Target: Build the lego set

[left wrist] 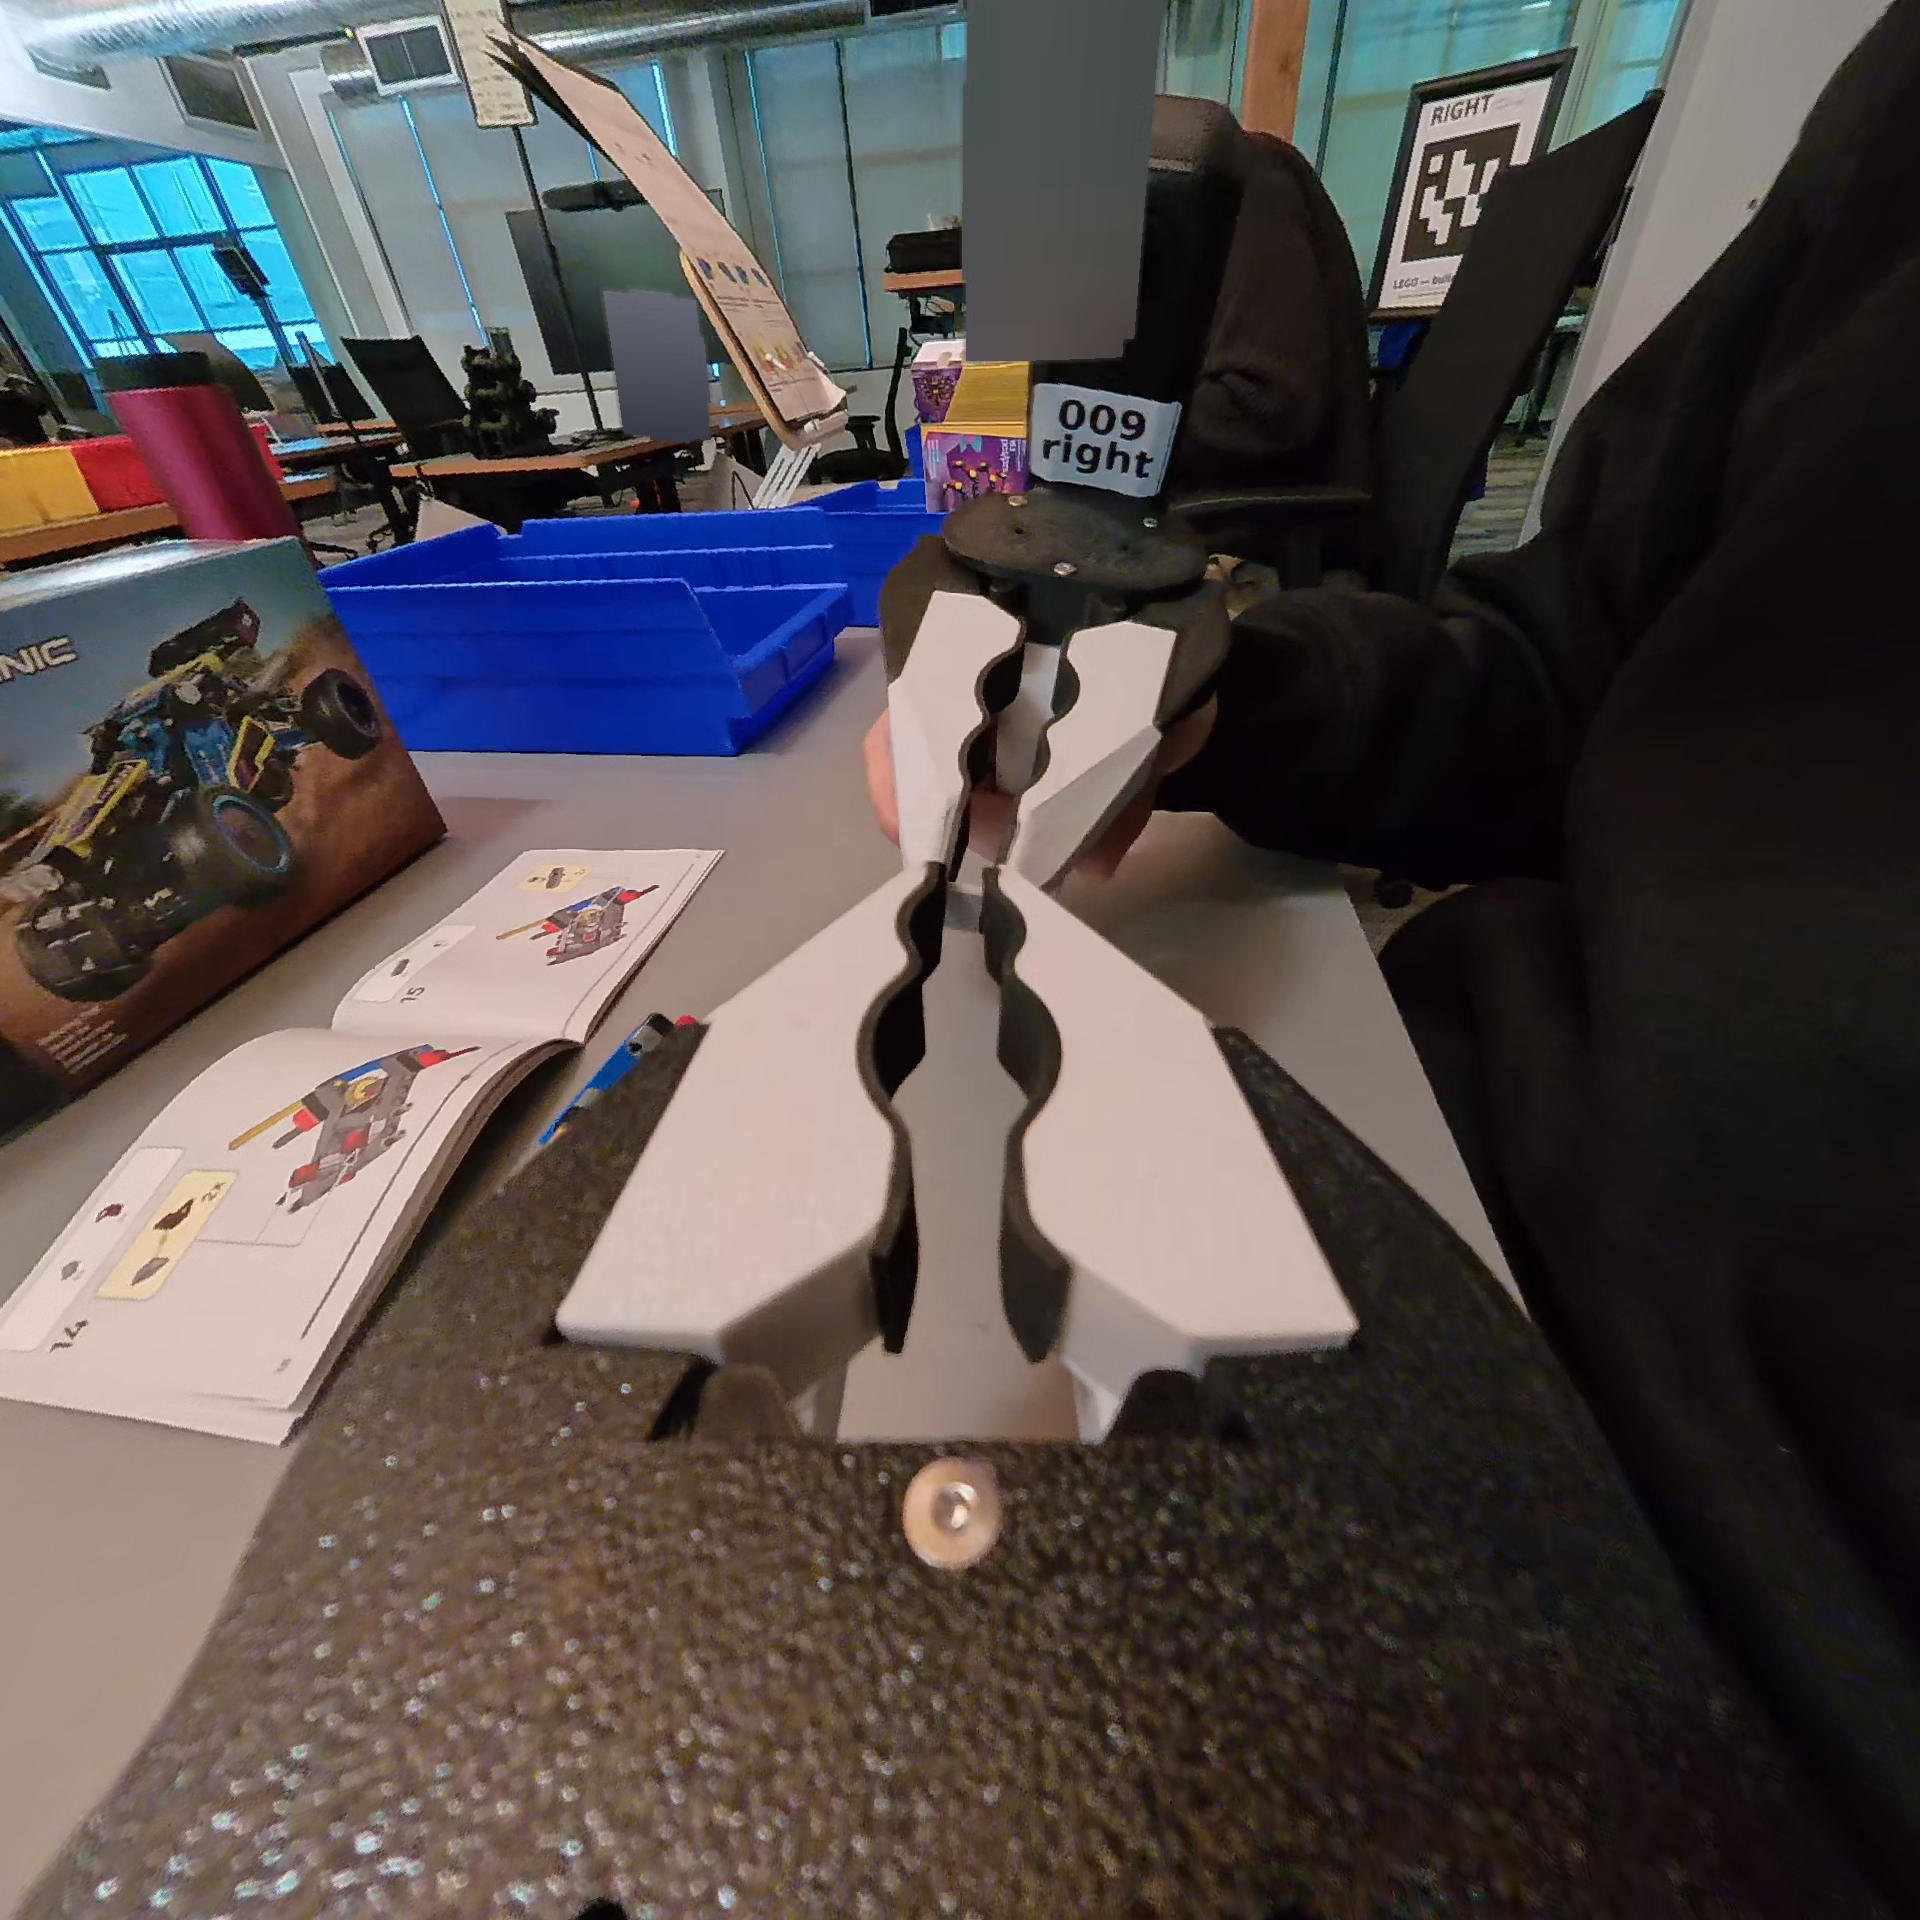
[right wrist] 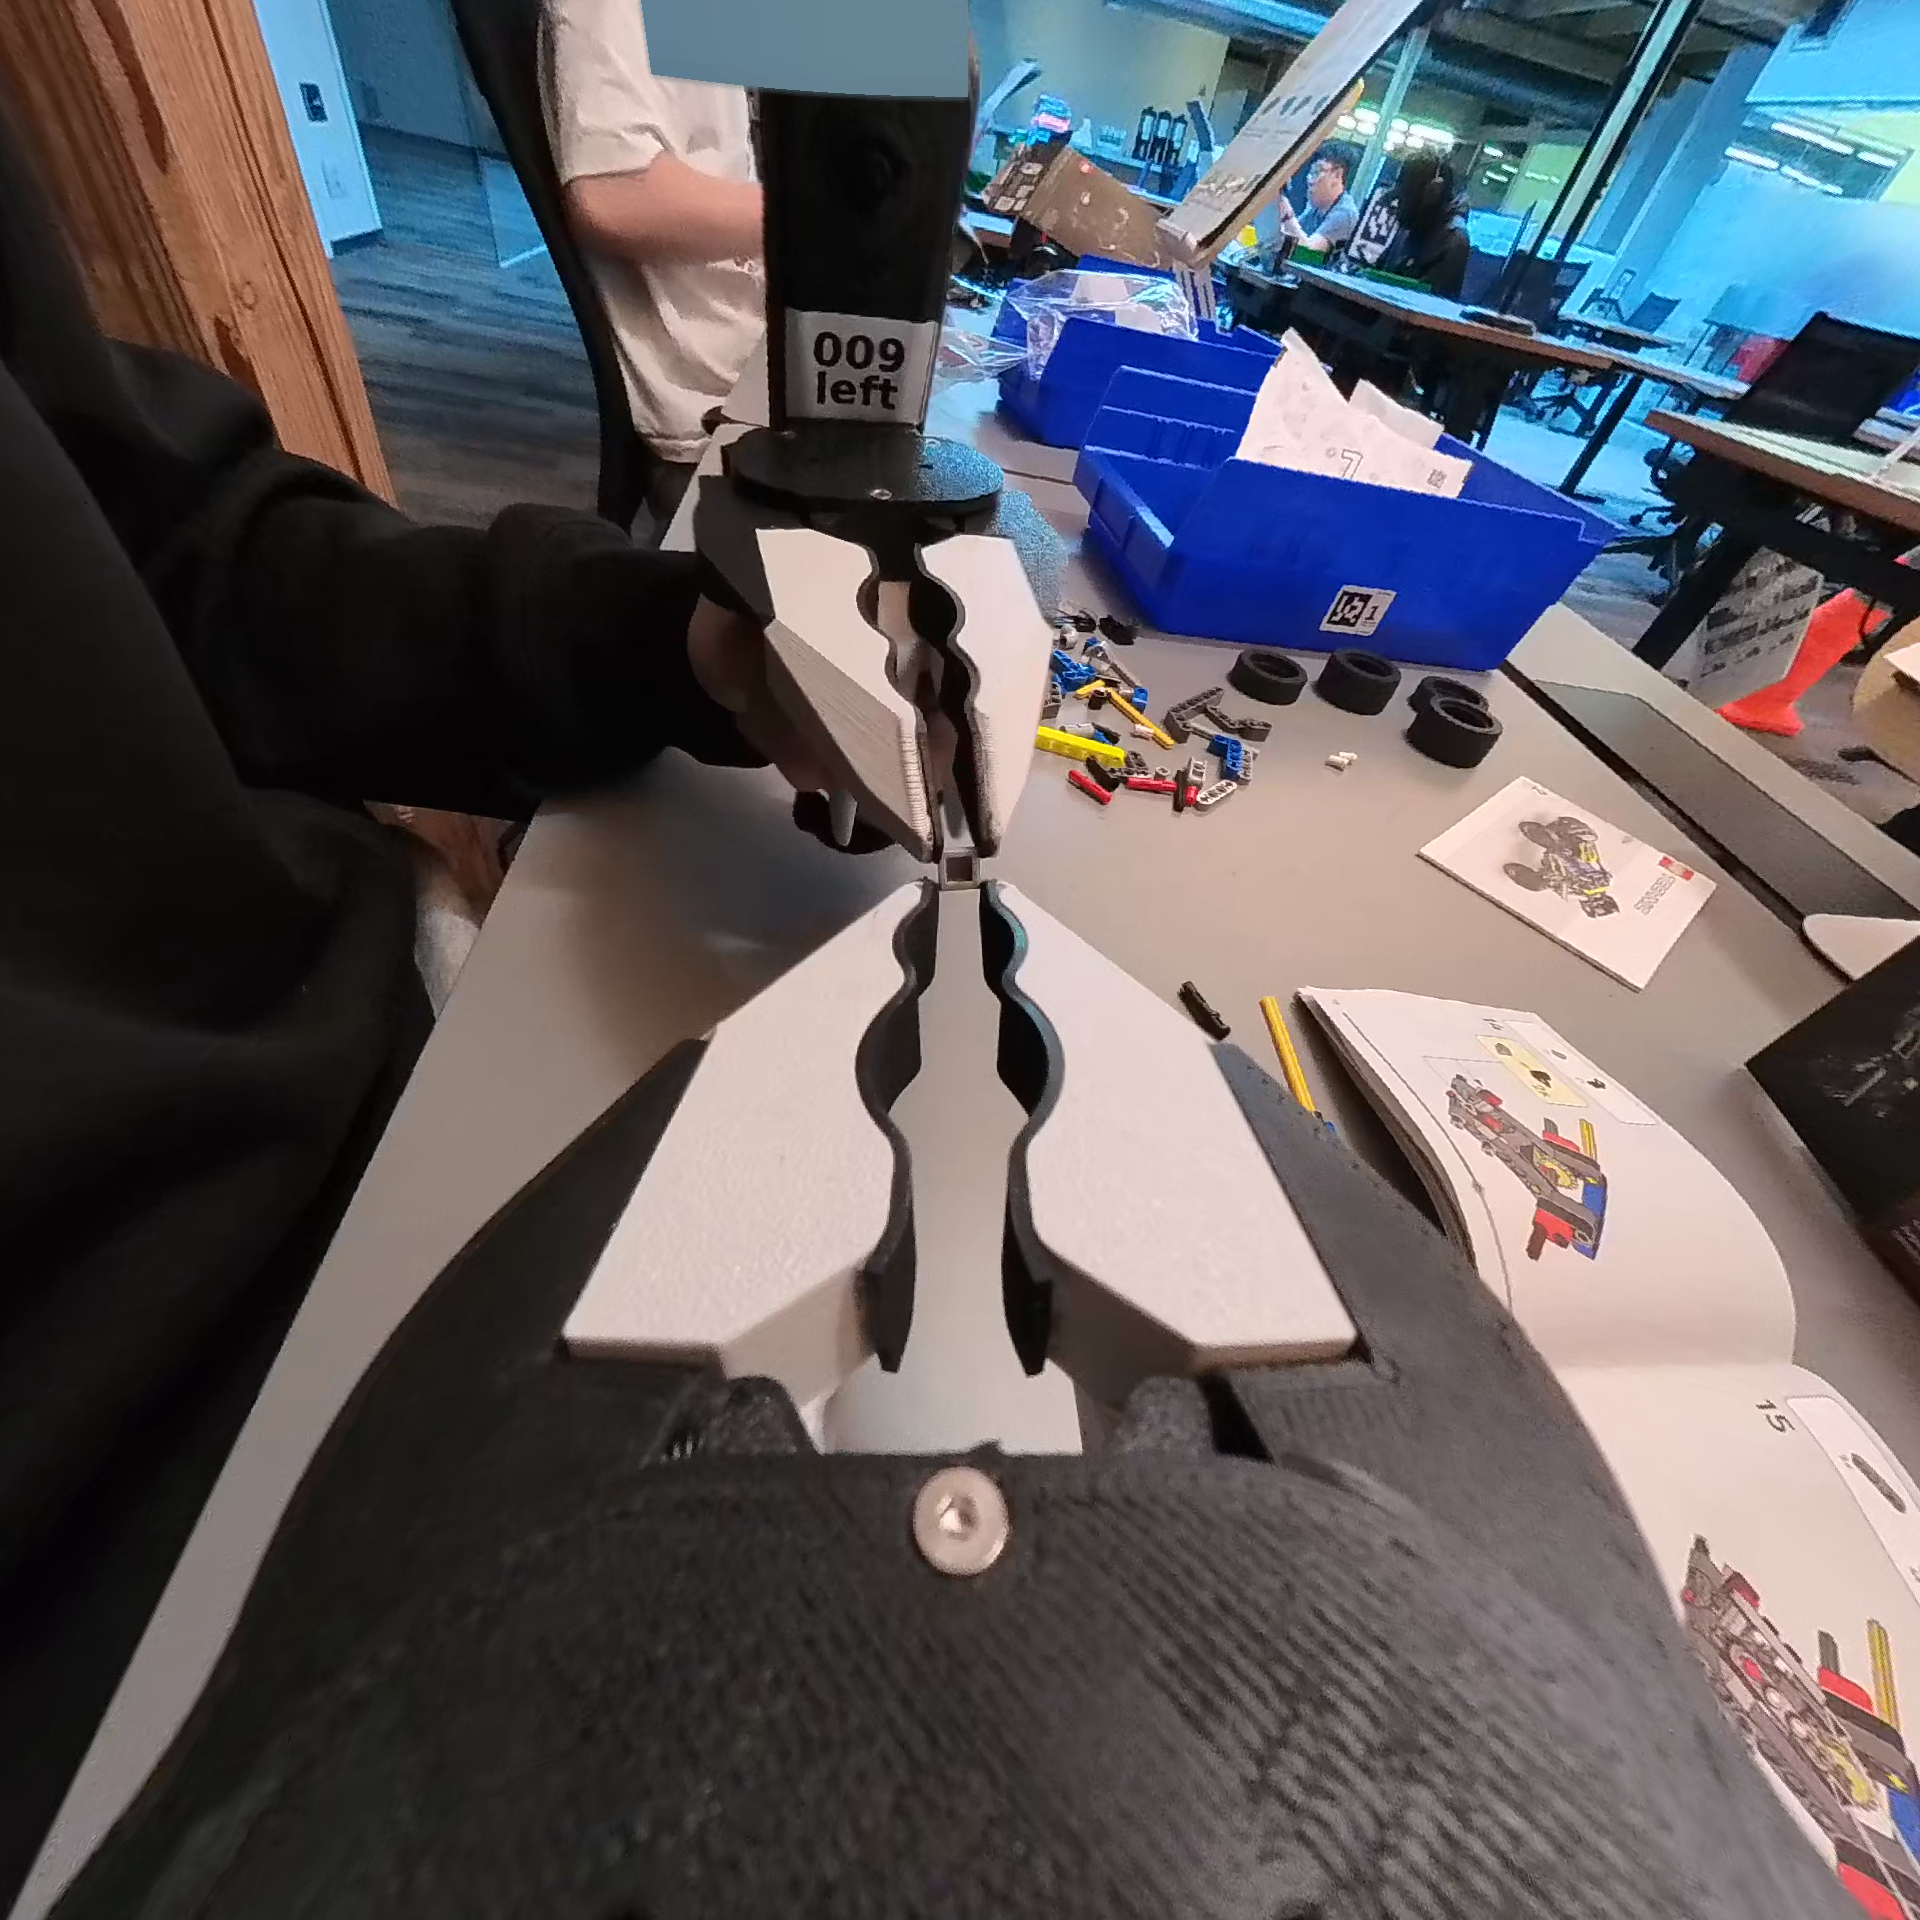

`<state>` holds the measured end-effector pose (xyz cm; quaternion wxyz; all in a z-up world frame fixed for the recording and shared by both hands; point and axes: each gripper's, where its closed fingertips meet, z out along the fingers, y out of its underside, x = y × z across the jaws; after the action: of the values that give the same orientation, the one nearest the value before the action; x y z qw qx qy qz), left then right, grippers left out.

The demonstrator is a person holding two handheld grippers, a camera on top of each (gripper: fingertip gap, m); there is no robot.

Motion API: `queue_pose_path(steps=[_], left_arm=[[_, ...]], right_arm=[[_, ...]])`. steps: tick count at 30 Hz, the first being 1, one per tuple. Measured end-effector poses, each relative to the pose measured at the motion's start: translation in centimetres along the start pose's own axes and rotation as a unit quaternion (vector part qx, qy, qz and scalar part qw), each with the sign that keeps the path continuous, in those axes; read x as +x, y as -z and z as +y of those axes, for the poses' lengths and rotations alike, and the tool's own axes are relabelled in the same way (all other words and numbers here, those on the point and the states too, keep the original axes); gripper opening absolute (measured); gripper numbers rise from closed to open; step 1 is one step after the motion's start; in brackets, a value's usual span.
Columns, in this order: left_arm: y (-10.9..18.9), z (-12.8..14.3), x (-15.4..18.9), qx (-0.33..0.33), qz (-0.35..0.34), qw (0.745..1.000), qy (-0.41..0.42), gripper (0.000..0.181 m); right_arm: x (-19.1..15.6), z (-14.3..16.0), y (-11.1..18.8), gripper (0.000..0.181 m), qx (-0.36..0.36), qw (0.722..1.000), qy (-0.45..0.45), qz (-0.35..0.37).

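My two grippers meet tip to tip above the grey table (left wrist: 665, 821). In the left wrist view my left gripper (left wrist: 962, 900) is nearly shut, its tips pinching a small grey lego piece (left wrist: 964, 914). My right gripper (left wrist: 977, 854) points back at it from the far side, its tips on the same piece. In the right wrist view my right gripper (right wrist: 958, 891) is shut on the small grey piece (right wrist: 958, 868), and my left gripper (right wrist: 951, 836) grips it from the opposite end. Most of the piece is hidden between the fingertips.
An open instruction booklet (left wrist: 364, 1091) and the set's box (left wrist: 187, 790) lie at the left, with blue bins (left wrist: 582, 644) behind. A pile of loose lego pieces (right wrist: 1143, 727), black tyres (right wrist: 1361, 681), a leaflet (right wrist: 1569, 883), a black pin (right wrist: 1205, 1010) and a yellow axle (right wrist: 1286, 1049) lie on the table. Both grippers' tips are close together, under 4 cm apart.
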<state>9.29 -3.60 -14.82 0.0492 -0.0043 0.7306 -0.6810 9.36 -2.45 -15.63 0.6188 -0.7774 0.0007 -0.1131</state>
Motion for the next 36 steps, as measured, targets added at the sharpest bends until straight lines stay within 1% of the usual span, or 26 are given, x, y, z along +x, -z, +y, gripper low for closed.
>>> queue_pose_path(steps=[10,20,24,32,36], left_arm=[[-0.1,-0.2,0.1,0.013,0.009,1.0,0.017,0.005],[0.0,-0.1,0.4,0.013,0.023,1.0,0.015,0.007],[0.1,0.2,0.4,-0.001,0.026,1.0,0.008,0.01],[0.0,0.8,0.6,-0.031,0.046,0.998,0.015,0.006],[-0.1,1.1,0.4,-0.037,0.044,0.998,0.017,0.006]], right_arm=[[-0.1,-0.2,0.0,0.006,0.024,1.0,-0.014,-0.006],[-0.2,0.0,-0.1,0.005,0.016,1.0,-0.013,-0.01],[-0.1,0.2,0.0,0.005,0.005,1.0,-0.002,-0.006],[-0.4,0.4,-0.1,0.005,-0.014,1.0,0.017,-0.008],[-0.3,0.7,-0.1,0.005,-0.015,1.0,0.004,-0.013]])
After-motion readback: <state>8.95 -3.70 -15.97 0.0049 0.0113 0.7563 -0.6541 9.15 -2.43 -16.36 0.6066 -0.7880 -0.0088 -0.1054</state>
